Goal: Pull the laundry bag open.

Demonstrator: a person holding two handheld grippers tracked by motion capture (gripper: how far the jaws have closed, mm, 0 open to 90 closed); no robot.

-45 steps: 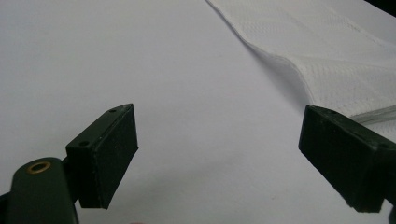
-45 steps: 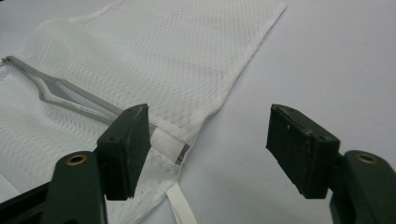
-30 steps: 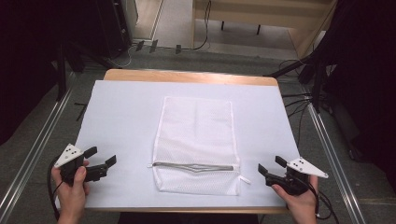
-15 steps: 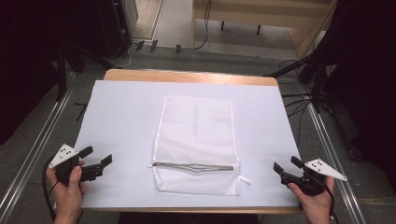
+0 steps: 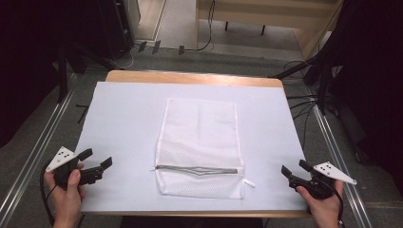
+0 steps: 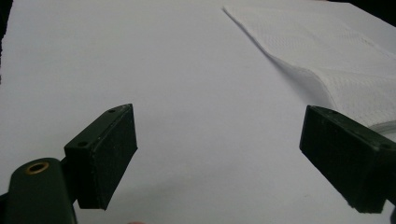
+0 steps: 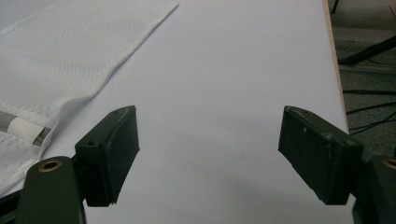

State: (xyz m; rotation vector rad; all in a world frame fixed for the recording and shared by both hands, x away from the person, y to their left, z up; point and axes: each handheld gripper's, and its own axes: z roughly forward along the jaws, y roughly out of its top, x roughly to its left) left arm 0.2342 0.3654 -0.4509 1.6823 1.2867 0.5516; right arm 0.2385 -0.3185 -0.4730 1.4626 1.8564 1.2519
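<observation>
White mesh bag (image 5: 199, 142) centred | left gripper (image 5: 97, 164), right gripper (image 5: 295, 170) at near corners | jaws apart, empty

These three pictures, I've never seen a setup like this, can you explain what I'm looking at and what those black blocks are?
No robot here: a person stands at a table and holds a hand tool in each hand, each ending in two black jaws. The high view looks down from above: the left gripper sits at the near left corner, the right gripper at the near right. The other two pictures come from small cameras riding on those tools, so the black blocks rising from the bottom are each tool's own jaws. Both pairs stand wide apart and hold nothing. On the white table cover lies a white mesh bag, flat, with a grey zipper across its near end, its white pull tab at the right.
</observation>
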